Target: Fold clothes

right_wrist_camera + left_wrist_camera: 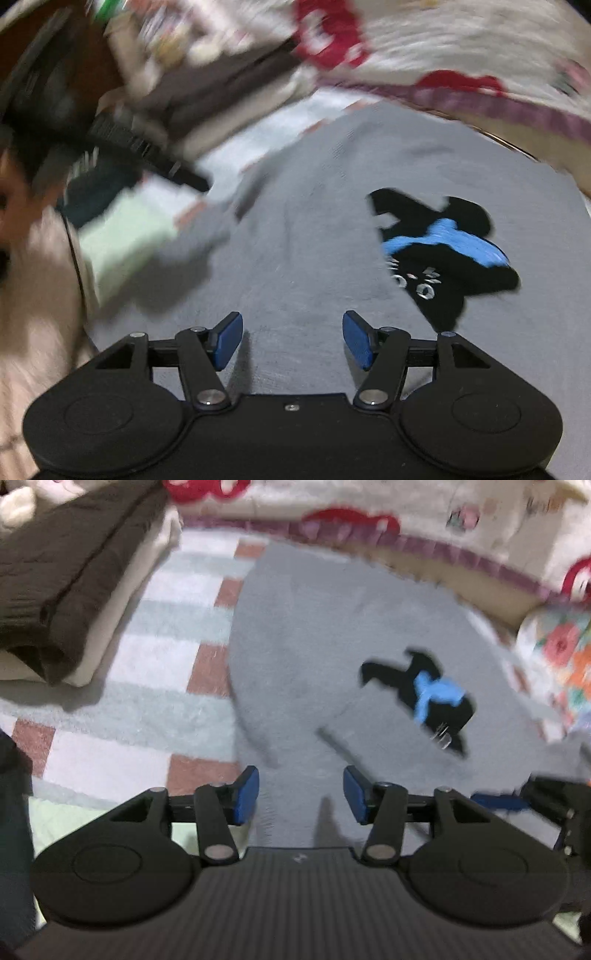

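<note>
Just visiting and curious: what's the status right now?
Left gripper open, empty. Right gripper open, empty. Grey garment lies spread, sleeve folded in. Nothing in the way.

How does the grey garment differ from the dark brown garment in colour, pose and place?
The grey garment is light grey and lies spread flat on the checked blanket; the dark brown garment is folded thick and rests on a cream folded piece, at the left. The grey garment carries a black and blue figure; the brown one looks plain, with a knitted texture. Neither is held by a hand-held gripper.
</note>
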Motion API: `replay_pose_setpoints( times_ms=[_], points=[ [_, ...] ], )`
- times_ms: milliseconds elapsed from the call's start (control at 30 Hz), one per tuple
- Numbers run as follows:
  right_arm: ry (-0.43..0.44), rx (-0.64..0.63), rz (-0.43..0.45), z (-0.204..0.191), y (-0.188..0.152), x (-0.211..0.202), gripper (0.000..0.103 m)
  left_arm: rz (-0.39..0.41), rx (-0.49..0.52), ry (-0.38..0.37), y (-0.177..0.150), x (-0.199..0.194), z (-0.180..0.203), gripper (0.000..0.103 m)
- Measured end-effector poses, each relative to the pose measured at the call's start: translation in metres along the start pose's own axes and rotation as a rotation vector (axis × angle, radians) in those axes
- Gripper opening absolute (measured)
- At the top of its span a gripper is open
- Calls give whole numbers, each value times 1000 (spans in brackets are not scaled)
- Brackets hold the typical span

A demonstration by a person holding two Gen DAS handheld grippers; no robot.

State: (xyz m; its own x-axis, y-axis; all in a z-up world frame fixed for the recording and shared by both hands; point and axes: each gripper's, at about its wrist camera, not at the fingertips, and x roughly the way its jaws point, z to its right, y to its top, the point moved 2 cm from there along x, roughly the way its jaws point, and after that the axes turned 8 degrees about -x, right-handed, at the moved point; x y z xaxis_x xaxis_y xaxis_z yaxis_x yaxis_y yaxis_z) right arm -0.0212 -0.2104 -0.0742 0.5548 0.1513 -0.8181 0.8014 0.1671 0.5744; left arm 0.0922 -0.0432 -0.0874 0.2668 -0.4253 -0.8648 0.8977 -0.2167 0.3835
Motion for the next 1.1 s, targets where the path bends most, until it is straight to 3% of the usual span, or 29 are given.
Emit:
replay_pose_setpoints(
  times_ms=[100,167,233,267,567,633,767,867,933,1000,1100],
  points=[
    [-54,-82,-83,-10,6,28,67,-47,-38,-7,-8,16,-13,51],
    [-68,-60,-88,-7,4,36,65,-58,-72,-14,-18,24,-20,51],
    [-96,17,-66,2,-11,17,19,-67,-107,-18,-22,29,-26,51],
    [-110,55,-56,6,-18,8,11,-64,-121,-23,-22,28,-28,51],
    [-237,403,43,46,-82,-78,10,100,-85,-111,-26,-4,-16,46],
    [-263,479,60,54,-97,-96,11,97,-18,-136,-30,-6,-3,46],
    [-193,609,-52,48,-139,-82,21,-16,149,-152,-45,10,27,48],
    [-161,690,-14,53,-148,-84,27,-33,243,-53,-53,19,44,49],
    [-148,716,15,58,-145,-89,33,-16,228,-28,-52,18,41,52],
    [-163,719,19,61,-143,-94,46,-4,128,0,-44,13,25,55],
    [-210,699,6,64,-142,-100,53,3,-32,41,-33,7,-3,55]
  ],
)
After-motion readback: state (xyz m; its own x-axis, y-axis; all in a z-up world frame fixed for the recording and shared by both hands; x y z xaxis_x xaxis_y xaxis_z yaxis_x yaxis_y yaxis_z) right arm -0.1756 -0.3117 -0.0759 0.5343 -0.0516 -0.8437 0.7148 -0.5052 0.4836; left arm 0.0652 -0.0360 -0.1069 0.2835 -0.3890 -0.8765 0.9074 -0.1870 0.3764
